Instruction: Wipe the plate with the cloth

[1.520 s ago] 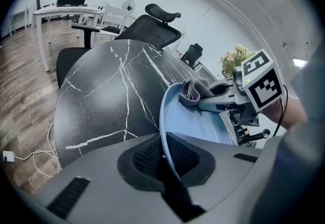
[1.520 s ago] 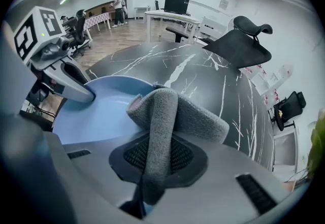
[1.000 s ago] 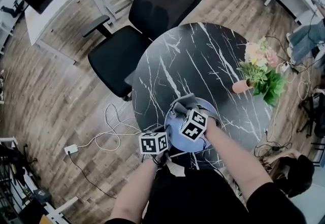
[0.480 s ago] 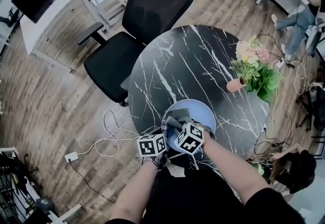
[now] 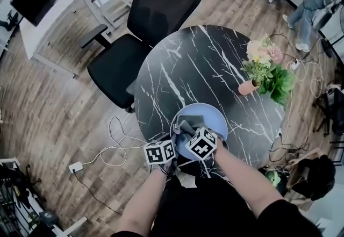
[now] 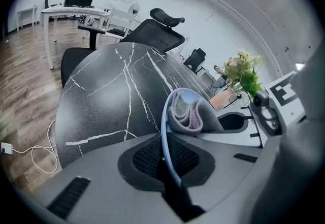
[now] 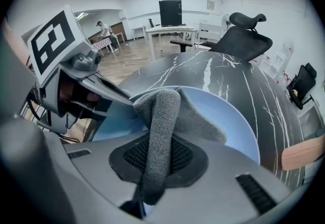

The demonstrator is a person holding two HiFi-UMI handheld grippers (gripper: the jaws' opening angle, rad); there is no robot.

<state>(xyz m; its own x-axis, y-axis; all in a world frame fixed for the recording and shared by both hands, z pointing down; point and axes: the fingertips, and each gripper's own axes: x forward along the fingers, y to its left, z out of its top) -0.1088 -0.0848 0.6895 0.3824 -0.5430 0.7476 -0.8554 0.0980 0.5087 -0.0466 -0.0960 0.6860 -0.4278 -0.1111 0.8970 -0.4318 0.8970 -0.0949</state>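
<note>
In the left gripper view, the left gripper [image 6: 170,167] pinches the thin rim of the light blue plate [image 6: 163,116]. The rim runs edge-on between its two jaws. The grey cloth [image 6: 192,114] sits bunched up on the plate, just past the jaws. The black table [image 6: 101,96] is behind it.

In the right gripper view, the right gripper [image 7: 157,164] squeezes a fold of the cloth between its jaws. The rest of the cloth lies on the near part of the plate. The far part of the plate is bare and looks smooth.

In the head view, both grippers are close together at the near edge of the round table. The plate is right in front of the person, and the cloth is on its near left side. A flower pot [image 5: 251,88] stands well apart.

I think the wiping is in the middle. The cloth is on the plate, but the far and right parts may still need a rub. I cannot tell how clean it is.
</note>
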